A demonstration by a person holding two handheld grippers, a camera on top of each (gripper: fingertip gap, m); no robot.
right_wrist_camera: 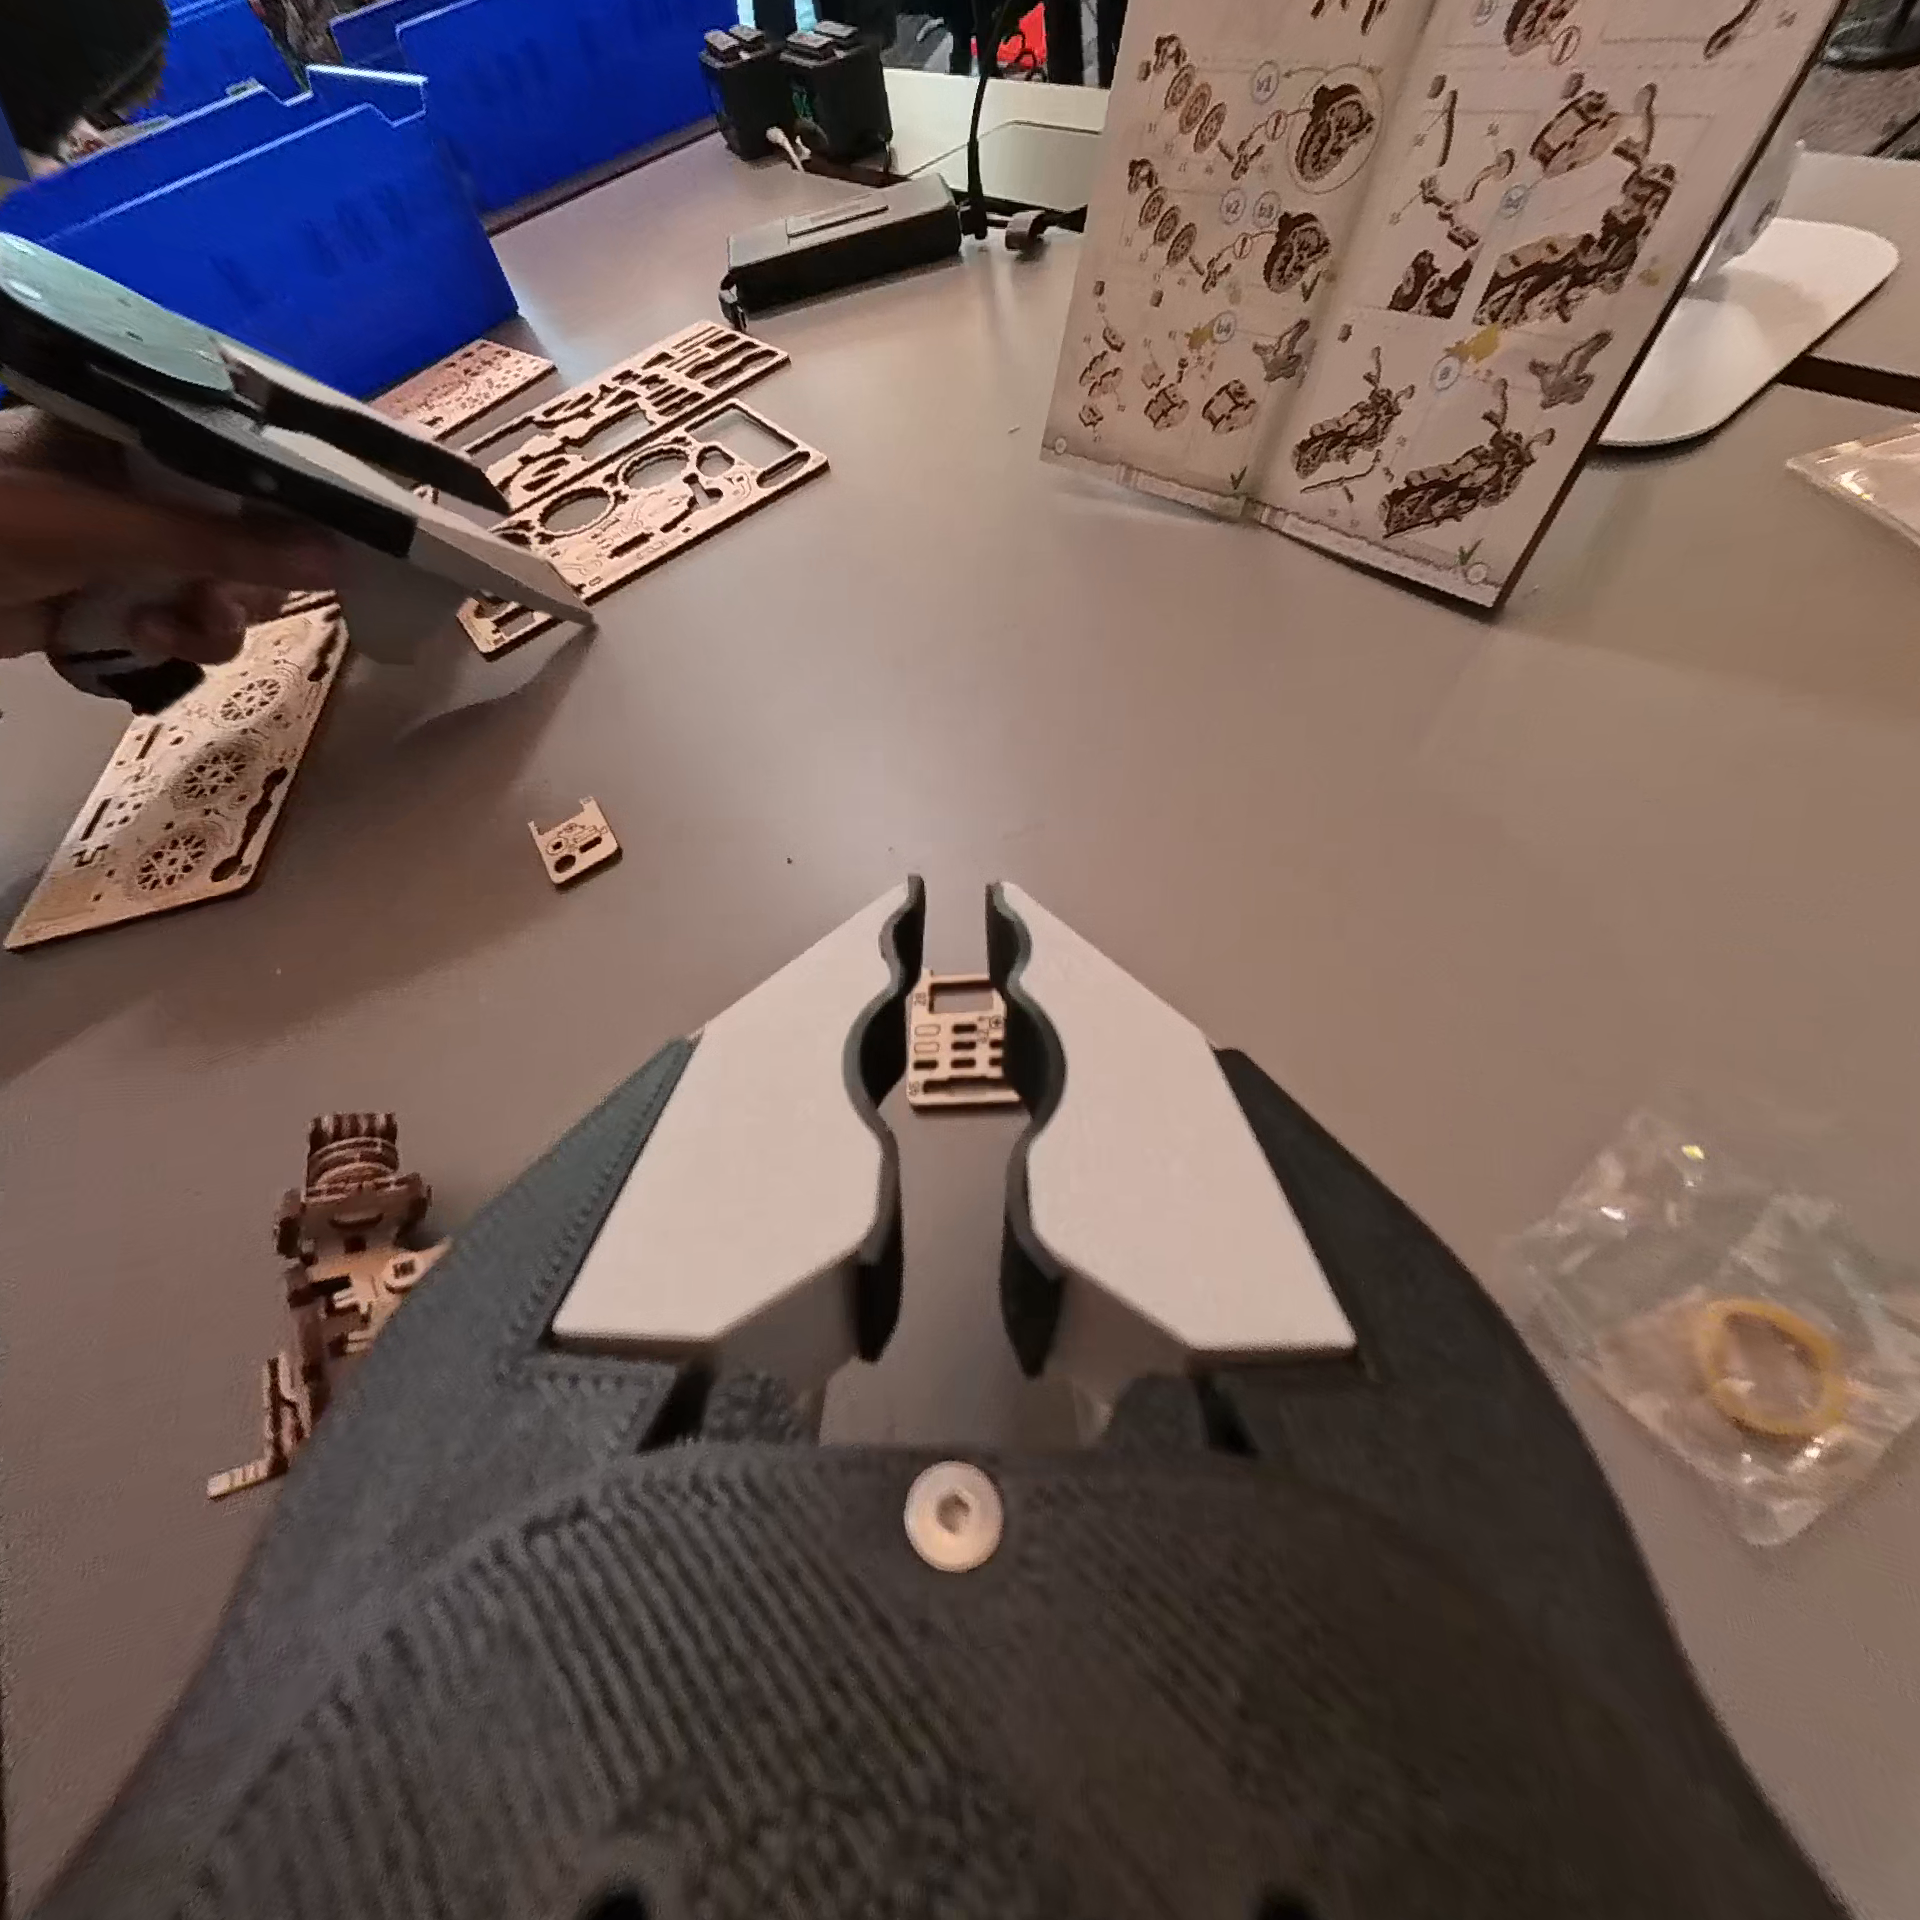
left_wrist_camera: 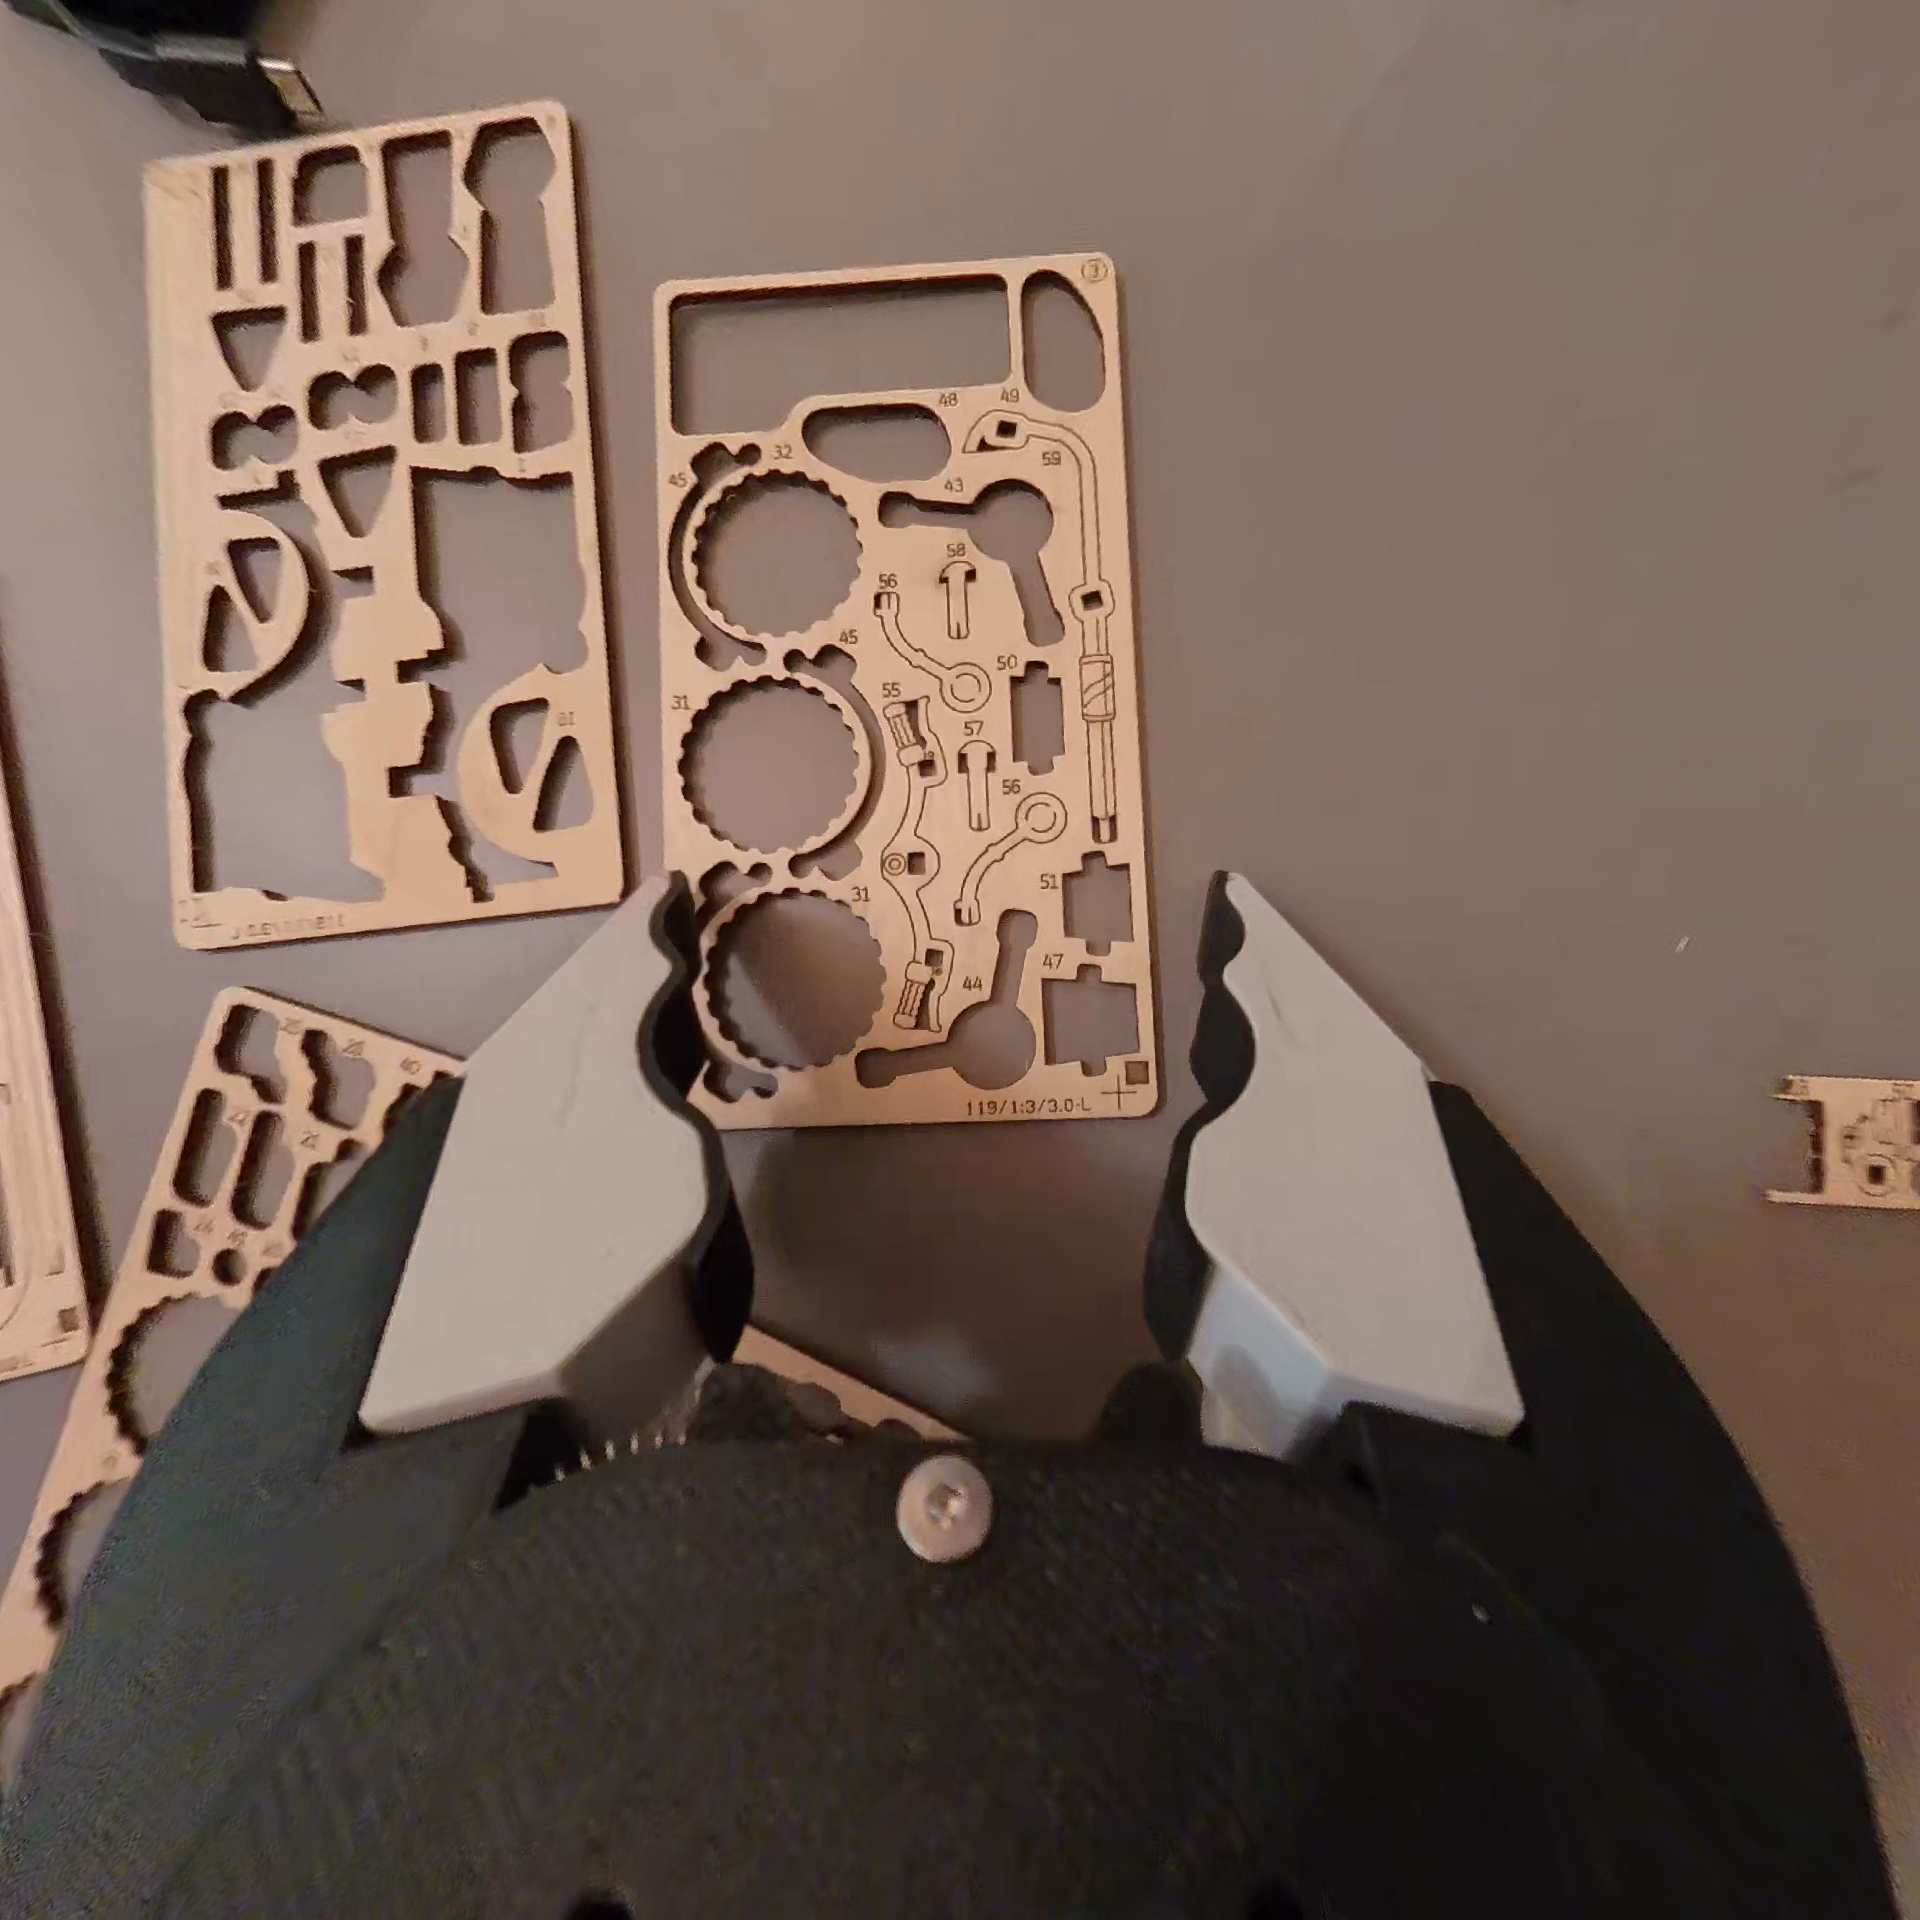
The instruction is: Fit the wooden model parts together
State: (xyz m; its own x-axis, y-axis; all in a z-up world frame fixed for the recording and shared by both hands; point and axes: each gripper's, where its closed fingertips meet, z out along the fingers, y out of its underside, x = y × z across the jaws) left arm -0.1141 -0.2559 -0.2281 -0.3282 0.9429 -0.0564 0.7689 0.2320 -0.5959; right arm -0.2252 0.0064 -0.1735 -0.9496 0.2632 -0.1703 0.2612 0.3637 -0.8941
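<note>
Left gripper (left_wrist_camera: 940,904) hangs wide open and empty over a punched-out wooden sheet (left_wrist_camera: 1039,582) on the grey table (left_wrist_camera: 1507,520). Right gripper (right_wrist_camera: 954,899), fingers narrowed but not closed, sits low with a small flat wooden part (right_wrist_camera: 958,1039) lying between its jaws; contact unclear. A second loose part (right_wrist_camera: 574,836) lies apart; a partly assembled model (right_wrist_camera: 348,1236) sits beside the right gripper.

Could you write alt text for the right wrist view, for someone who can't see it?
The right gripper, jaws slightly apart, frames a small slotted wooden part lying on a grey table. To the left, the left gripper hovers over laser-cut wooden sheets; an open instruction booklet stands upper right.
</note>
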